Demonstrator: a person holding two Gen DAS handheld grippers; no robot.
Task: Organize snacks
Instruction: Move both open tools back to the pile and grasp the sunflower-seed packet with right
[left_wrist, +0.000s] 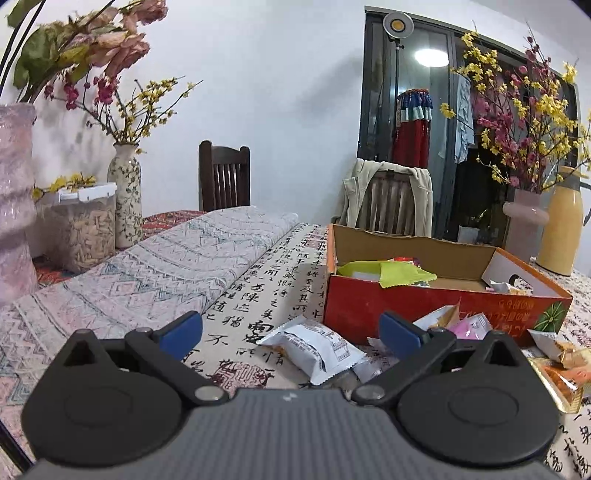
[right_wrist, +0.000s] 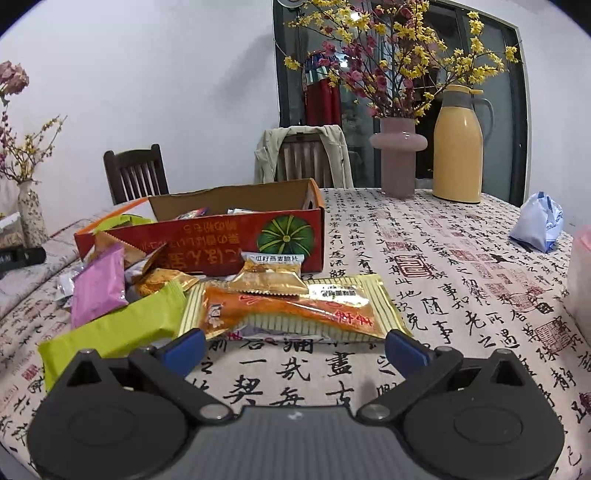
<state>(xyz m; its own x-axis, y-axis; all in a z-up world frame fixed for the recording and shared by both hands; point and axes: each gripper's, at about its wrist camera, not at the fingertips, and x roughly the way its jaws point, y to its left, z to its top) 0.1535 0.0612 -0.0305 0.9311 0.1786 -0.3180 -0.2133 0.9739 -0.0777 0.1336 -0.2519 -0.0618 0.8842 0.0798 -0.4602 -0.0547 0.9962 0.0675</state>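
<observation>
Snacks: loose packets heaped on the tablecloth (right_wrist: 461, 280) against the front of an open orange box (right_wrist: 229, 240), several already inside. Left gripper (left_wrist: 291, 332): jaws wide, empty, a white packet (left_wrist: 314, 349) lying between them. Right gripper (right_wrist: 295, 349): jaws wide, empty, just short of an orange-and-gold packet (right_wrist: 291, 314). Advice: close on a single packet's edge, lift clear of its neighbours. Surroundings: calligraphy-print cloth, flower vases, yellow flask (right_wrist: 458, 147), chairs.
</observation>
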